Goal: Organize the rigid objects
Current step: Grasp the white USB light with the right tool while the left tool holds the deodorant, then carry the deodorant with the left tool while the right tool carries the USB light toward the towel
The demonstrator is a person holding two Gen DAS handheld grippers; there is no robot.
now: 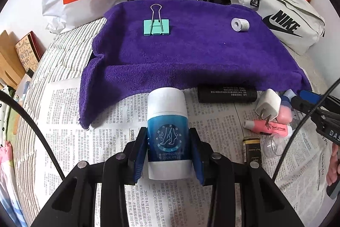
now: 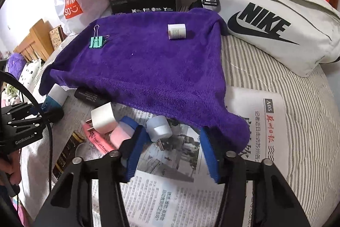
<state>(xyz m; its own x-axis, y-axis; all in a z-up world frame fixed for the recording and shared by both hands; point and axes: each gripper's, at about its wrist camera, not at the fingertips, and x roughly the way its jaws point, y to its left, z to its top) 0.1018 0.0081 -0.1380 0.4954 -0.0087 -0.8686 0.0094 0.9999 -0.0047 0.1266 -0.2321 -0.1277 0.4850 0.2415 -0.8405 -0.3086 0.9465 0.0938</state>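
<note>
Left claw [image 1: 167, 150] pinching blue-white bottle [image 1: 167, 133], lower center. Right claw [image 2: 172, 154] spread, empty. 2 items on purple towel [image 1: 191, 52]: binder clip [image 1: 156, 27], white roll [image 1: 240, 24]. Roughly 6 remain lower right; count uncertain.

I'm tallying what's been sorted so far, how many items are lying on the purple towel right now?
2. A mint green binder clip lies near the purple towel's far left, and a small white cylinder lies on its side toward the far right. Nothing else shows on it.
</note>
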